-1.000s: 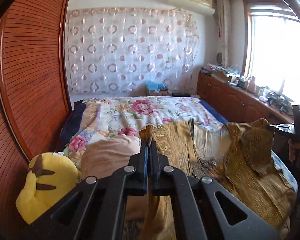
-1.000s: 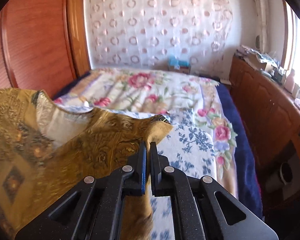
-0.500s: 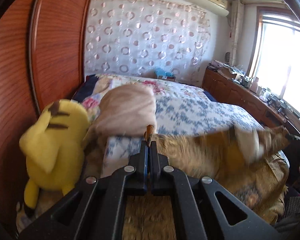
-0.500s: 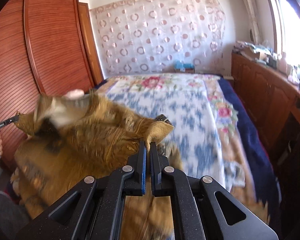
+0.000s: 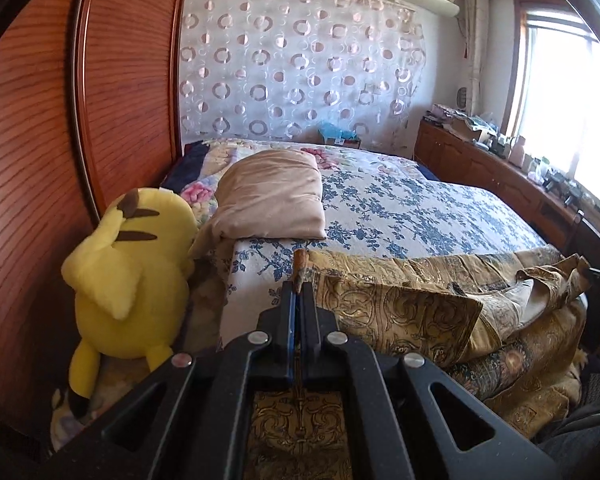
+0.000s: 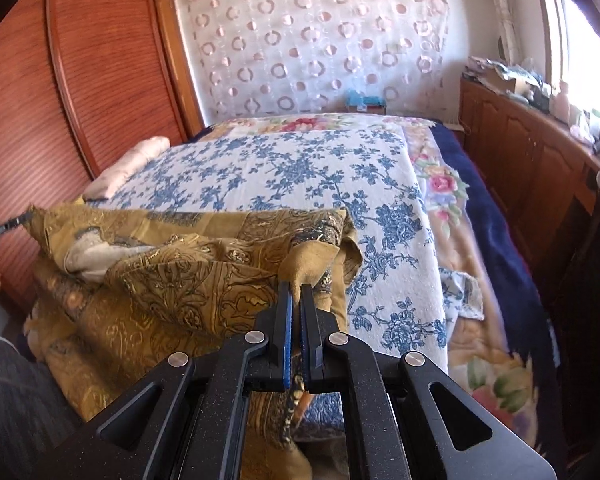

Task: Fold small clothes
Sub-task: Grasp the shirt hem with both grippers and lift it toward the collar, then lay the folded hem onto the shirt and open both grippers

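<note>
Left to right across the near edge of the bed (image 5: 420,216): a yellow plush (image 5: 132,280) and beige pillow (image 5: 272,200) sit beside the left gripper (image 5: 299,292), whose fingers are closed on one corner of the gold garment (image 5: 400,312), and the cloth lies rumpled over the blue-flowered bedspread (image 6: 300,176) to the right gripper (image 6: 296,296), likewise clamped on the opposite corner. The garment rests partly on the bed and partly hangs off the front edge, bunched in the middle with its pale lining showing. Likely fault: if either pinch releases before the cloth is drawn taut, the overhanging weight could drag it off the bed, or the wrinkles could be folded in.
</note>
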`<state>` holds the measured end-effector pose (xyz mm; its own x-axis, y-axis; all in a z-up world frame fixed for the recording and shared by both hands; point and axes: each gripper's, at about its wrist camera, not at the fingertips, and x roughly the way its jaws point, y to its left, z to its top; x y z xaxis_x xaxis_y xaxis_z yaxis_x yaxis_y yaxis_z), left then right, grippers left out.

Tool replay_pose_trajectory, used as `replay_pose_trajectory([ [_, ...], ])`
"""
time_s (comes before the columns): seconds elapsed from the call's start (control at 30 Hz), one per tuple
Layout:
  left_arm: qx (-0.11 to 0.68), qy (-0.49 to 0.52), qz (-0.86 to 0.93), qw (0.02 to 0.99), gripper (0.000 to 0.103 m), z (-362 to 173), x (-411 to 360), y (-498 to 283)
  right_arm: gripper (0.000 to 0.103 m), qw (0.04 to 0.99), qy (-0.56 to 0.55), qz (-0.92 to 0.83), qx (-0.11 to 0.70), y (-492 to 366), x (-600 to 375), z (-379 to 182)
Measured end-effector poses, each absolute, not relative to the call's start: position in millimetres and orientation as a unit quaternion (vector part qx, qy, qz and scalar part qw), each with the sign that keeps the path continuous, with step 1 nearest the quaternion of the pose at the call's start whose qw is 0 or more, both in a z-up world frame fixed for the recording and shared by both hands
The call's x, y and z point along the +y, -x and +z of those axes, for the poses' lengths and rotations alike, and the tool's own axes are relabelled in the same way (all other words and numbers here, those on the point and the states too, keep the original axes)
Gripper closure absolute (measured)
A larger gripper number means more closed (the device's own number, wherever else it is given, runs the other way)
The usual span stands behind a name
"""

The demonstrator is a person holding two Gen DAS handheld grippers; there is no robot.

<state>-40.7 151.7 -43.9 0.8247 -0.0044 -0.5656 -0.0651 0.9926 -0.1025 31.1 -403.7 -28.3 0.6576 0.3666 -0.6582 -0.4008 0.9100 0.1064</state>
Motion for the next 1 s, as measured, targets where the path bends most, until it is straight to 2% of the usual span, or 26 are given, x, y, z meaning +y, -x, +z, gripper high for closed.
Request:
replay_pose_trajectory([
  [0.1, 0.297, 0.044, 0.028, 0.954, 0.103, -39, 149, 39, 0.102, 0.908, 0.035, 0.208, 0.363, -30, -401, -33],
  [0.2, 0.275, 0.039, 0.022, 0.96, 0.098, -24, 147, 44, 0.102, 0.906, 0.035, 0.205, 0.369, -34, -401, -35],
  [0.27, 0.258, 0.027, 0.024, 0.966, 0.091, -15, 144, 48, 0.102, 0.906, 0.038, 0.204, 0.368, -35, -401, -30],
  [0.33, 0.25, 0.025, 0.019, 0.968, 0.069, -9, 143, 50, 0.1, 0.908, 0.048, 0.201, 0.363, -33, -400, -23],
  [0.37, 0.249, 0.024, 0.017, 0.968, 0.067, -7, 142, 50, 0.1, 0.911, 0.055, 0.196, 0.359, -32, -401, -18],
  [0.7, 0.282, 0.015, 0.023, 0.959, 0.063, -20, 136, 19, 0.099, 0.925, 0.067, 0.171, 0.333, -40, -406, -2],
  [0.77, 0.288, 0.011, 0.023, 0.957, 0.063, -26, 135, 11, 0.087, 0.928, 0.074, 0.162, 0.326, -50, -401, -6],
  [0.8, 0.295, 0.008, 0.024, 0.955, 0.063, -29, 135, 4, 0.073, 0.93, 0.077, 0.163, 0.321, -52, -399, -7],
  [0.83, 0.305, 0.004, 0.026, 0.952, 0.063, -33, 135, -4, 0.066, 0.933, 0.08, 0.163, 0.311, -56, -395, -8],
  [1.0, 0.35, -0.013, 0.028, 0.936, 0.063, -50, 133, -36, 0.056, 0.935, 0.08, 0.16, 0.305, -89, -385, -18],
])
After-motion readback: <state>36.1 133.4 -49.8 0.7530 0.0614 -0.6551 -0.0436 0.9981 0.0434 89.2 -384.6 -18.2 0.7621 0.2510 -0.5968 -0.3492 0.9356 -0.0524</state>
